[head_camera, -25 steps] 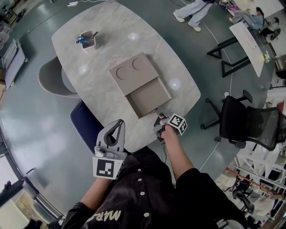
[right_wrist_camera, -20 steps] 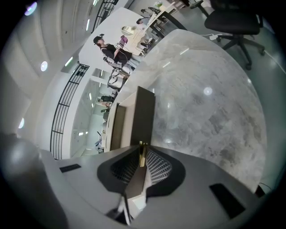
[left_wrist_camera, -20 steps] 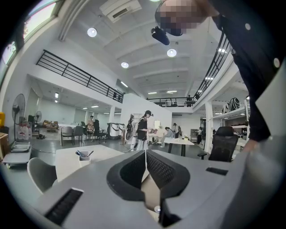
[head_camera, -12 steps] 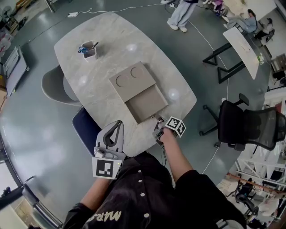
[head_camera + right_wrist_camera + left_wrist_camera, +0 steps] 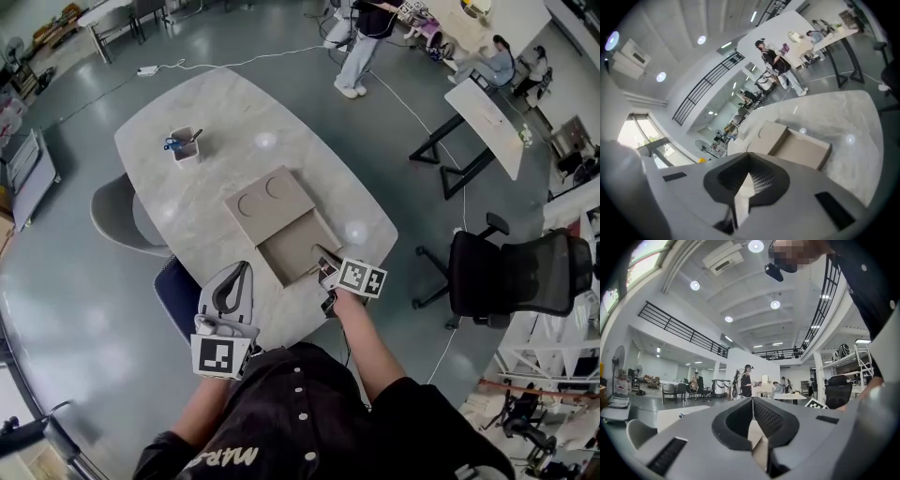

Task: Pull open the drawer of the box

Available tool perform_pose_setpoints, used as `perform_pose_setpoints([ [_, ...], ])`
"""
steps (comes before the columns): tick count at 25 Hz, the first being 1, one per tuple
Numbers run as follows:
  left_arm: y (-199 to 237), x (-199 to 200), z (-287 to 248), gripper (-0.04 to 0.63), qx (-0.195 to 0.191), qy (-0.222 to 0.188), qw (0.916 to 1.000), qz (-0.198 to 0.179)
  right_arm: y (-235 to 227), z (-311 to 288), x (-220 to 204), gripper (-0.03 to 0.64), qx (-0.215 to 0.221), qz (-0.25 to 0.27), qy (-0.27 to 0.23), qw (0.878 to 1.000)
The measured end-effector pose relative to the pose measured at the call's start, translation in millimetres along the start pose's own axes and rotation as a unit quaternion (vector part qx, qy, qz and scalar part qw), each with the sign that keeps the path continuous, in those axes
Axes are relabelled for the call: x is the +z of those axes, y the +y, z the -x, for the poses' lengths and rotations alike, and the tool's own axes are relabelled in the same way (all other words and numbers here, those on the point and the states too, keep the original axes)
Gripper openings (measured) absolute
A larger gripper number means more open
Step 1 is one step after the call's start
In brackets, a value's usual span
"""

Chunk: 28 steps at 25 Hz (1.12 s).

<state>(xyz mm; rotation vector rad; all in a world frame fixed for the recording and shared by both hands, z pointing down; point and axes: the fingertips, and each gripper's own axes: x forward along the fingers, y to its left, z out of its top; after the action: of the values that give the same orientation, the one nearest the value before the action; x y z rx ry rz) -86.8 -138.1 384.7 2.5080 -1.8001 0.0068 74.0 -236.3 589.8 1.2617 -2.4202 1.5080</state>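
head view: the box (image 5: 267, 206) sits mid-table (image 5: 187, 202), its drawer (image 5: 295, 255) standing open toward the near edge. the right gripper (image 5: 323, 259) is at the drawer's front; the left gripper (image 5: 242, 269) hangs over the same edge, further left, apart from the box. a cup (image 5: 185, 147) stands near the far left corner. left gripper view: jaws pressed together, nothing between. right gripper view: jaws closed and empty, the open drawer just ahead.
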Motion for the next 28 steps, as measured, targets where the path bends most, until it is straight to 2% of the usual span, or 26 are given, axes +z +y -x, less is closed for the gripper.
perform_pose_setpoints([
  [4, 7.4, 7.7, -3.8, 0.017, 0.006, -0.011, 0.9999, 0.000, 46.1, 11.4, 22.0, -0.003, 0.015, 0.100, -0.024, 0.995],
  [7, 14.9, 14.2, -4.8, 0.017, 0.013, -0.020, 0.9997, -0.006, 73.0, 26.4, 32.0, -0.003, 0.008, 0.180, -0.053, 0.982],
  [11, 16.1, 21.2, -7.4, 0.017, 0.006, -0.035, 0.9993, -0.011, 104.6, 48.9, 43.0, -0.003, 0.003, 0.261, -0.092, 0.961],
  [15, 20.1, 25.5, -7.3, 0.017, 0.008, -0.039, 0.9992, -0.011, 138.0, 71.5, 47.9, -0.003, -0.006, 0.344, -0.130, 0.930],
  [23, 17.7, 24.7, -4.6, 0.017, 0.003, -0.040, 0.9992, -0.007, 184.0, 113.0, 70.2, -0.003, -0.016, 0.421, -0.240, 0.875],
  [28, 19.7, 26.3, -2.8, 0.017, 0.009, -0.040, 0.9991, -0.011, 191.2, 110.5, 66.5, -0.003, 0.001, 0.441, -0.234, 0.867],
])
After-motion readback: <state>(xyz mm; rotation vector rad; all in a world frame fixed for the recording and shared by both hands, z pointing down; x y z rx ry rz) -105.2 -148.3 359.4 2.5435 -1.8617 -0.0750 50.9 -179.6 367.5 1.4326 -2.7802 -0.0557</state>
